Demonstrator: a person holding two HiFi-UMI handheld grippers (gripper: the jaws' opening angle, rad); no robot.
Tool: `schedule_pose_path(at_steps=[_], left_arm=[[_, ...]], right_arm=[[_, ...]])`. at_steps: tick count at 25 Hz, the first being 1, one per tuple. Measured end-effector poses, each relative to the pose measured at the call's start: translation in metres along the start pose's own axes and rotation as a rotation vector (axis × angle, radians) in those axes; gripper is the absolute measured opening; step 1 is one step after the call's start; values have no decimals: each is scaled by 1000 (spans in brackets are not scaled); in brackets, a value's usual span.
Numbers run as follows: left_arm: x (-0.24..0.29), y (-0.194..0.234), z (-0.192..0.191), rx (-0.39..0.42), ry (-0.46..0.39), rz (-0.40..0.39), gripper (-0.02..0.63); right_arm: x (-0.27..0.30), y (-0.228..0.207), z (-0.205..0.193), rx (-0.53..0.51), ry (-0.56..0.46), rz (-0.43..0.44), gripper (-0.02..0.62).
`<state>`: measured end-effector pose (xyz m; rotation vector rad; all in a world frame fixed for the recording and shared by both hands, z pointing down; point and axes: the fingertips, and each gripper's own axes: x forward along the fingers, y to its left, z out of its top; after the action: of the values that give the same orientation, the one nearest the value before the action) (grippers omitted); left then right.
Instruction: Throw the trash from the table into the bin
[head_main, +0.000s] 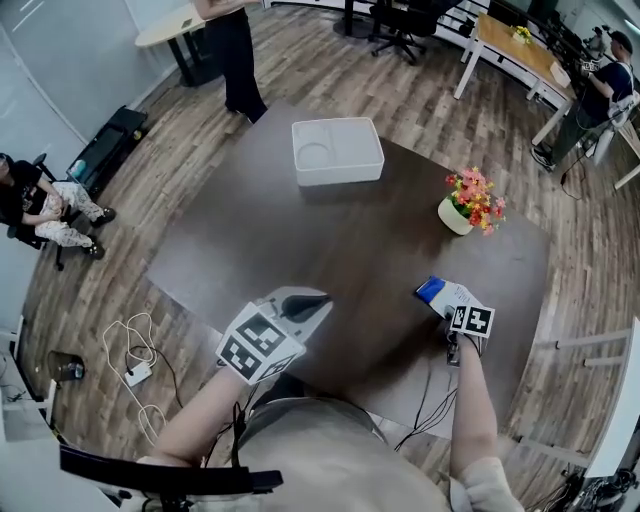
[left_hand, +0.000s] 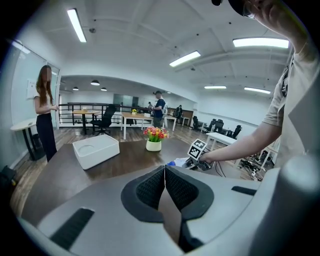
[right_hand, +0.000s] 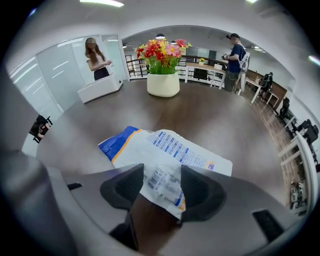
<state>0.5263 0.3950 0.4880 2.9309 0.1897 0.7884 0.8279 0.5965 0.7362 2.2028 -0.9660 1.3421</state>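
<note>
A white and blue wrapper (right_hand: 167, 147) lies flat on the dark table (head_main: 330, 250) near its front right edge. My right gripper (right_hand: 162, 176) points steeply down over it, open, with the wrapper's near end between the two pads. In the head view the same wrapper (head_main: 436, 291) shows just ahead of the right gripper (head_main: 447, 303). The white bin (head_main: 337, 150) stands at the far side of the table. My left gripper (left_hand: 164, 171) is shut on nothing and hovers over the table's front edge, left of the wrapper (left_hand: 176, 163).
A pot of flowers (head_main: 456, 215) stands on the table beyond the wrapper, to the right. A person stands behind the bin (left_hand: 96, 149). Another person sits at the far left, and cables with a power strip (head_main: 137, 374) lie on the floor left of the table.
</note>
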Motion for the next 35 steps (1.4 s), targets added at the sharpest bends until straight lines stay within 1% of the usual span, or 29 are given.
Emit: schedule_pose_path(at_steps=[1,3,4,5,7,10,12,20,26,30,33,35], left_arm=[[-2,2,-1,1,-1,-1,14],[-4,4,-1,5,-5,-3,14],[-5,5,-1,7,-6,-5,14],[-6,5,-1,8,-8,-6,14],[-7,7,-1,9,-12,-8,14],[-12,10,-2,5,-19,-6,14],[-14,11,-2,3,-22,-5,14],[-9,10,8,0,-39,-5,14],[-5,-12,13,9,-39,8,14],[-8,-34,19,8,-39,47,14],[-17,-42,19,5,-38,95,14],[-30,-37,10,-2,-35,128,14]], right_arm=[[1,4,0,-8,7,7,227],[1,15,0,-60,22,4,132],[1,20,1,-95,28,-7,99],[0,23,2,-127,32,-21,76],[0,28,3,-169,37,-40,57],[-3,32,-1,-169,41,-23,47],[-11,34,-4,-151,23,-1,43],[-74,37,0,-72,-165,92,29],[-128,42,5,-68,-304,197,29],[-157,36,7,-14,-375,280,29],[-166,40,10,-31,-393,329,29],[-164,56,14,-52,-399,362,29]])
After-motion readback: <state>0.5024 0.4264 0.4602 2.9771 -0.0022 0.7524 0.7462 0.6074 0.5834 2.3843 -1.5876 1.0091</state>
